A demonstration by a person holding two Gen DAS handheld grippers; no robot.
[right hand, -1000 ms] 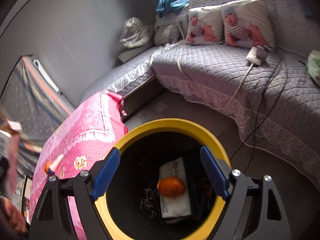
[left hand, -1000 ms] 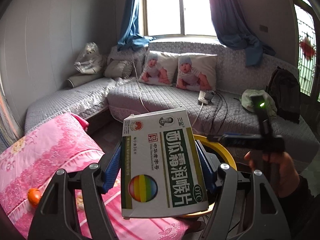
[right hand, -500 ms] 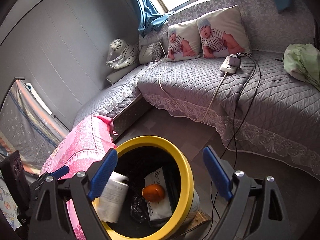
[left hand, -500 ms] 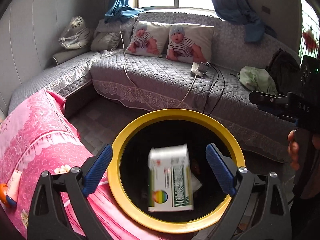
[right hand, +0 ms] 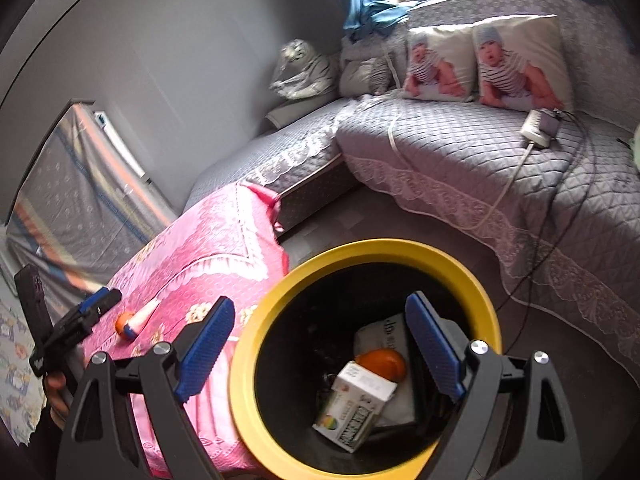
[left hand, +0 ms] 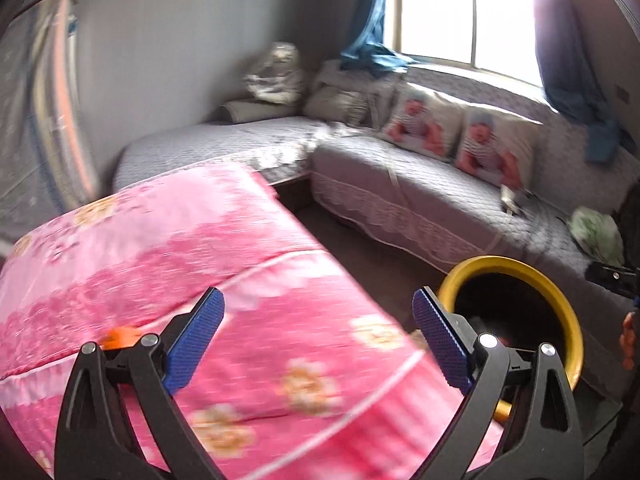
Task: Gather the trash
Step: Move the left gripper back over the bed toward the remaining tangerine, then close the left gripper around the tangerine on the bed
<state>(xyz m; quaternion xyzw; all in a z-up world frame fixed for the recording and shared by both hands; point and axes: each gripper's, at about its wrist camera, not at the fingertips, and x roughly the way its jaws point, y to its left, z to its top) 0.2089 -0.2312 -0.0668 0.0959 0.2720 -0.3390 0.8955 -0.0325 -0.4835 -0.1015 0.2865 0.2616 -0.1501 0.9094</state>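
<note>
The left hand-held gripper [left hand: 318, 332] has its blue-padded jaws spread wide with nothing between them. The right hand-held gripper [right hand: 320, 344] is likewise spread and empty, tilted downward.

A round bin [right hand: 362, 256] with a bright yellow rim and a black inside stands on the floor right against the edge of the worktop draped in pink flowered cloth [right hand: 200, 256]. Inside it, a white and green medicine box [right hand: 354, 406] with a rainbow spot lies tilted on top of the other rubbish, leaning against an orange ball-like thing [right hand: 382, 362] and a flat white packet [right hand: 386, 332]. On the pink cloth a small white tube with an orange and blue end [right hand: 134, 320] lies on its side, well apart from the bin.
</note>
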